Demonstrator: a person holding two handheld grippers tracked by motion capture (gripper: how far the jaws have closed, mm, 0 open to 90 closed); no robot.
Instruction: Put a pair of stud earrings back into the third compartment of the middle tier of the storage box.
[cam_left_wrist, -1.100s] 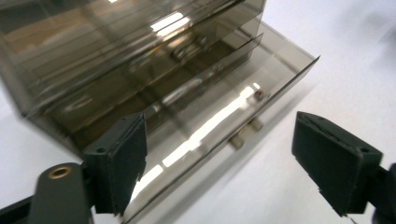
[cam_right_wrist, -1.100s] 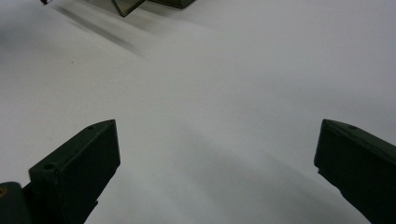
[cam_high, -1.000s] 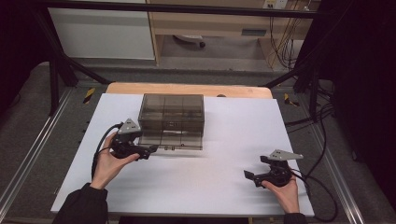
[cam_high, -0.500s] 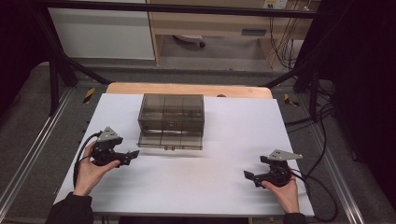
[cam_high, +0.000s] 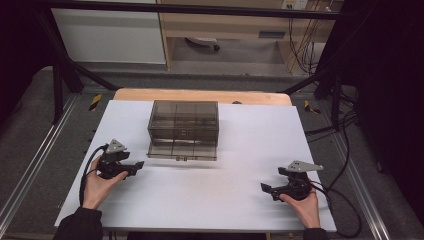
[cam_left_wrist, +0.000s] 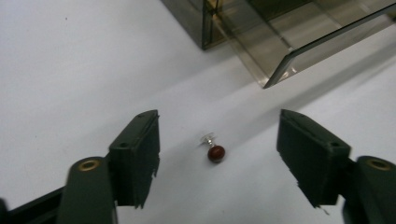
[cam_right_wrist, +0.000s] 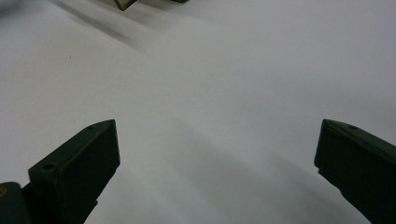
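A tiny dark red bead on a silver stud (cam_left_wrist: 216, 153) lies on the white table. It sits between the two jaws of my left gripper (cam_left_wrist: 217, 116), which touch nothing. Those jaws have just been closing and still stand well apart. In the high view my left gripper (cam_high: 137, 166) is at the left of the table, pointing right, below and left of a smoky clear plastic box (cam_high: 183, 127). The box's front flap (cam_left_wrist: 299, 46) hangs open. My right gripper (cam_high: 265, 189) rests at the near right, its jaws wide apart over bare table (cam_right_wrist: 218, 126).
White sheet (cam_high: 250, 150) covers the table, with a wooden strip (cam_high: 200, 95) along its far edge. Cables (cam_high: 345, 220) trail off the right side. Metal rails (cam_high: 30, 165) run along both sides of the table.
My left hand has drawn away from the box's front left corner, going left and toward the near edge and lower. The right hand has stayed put.
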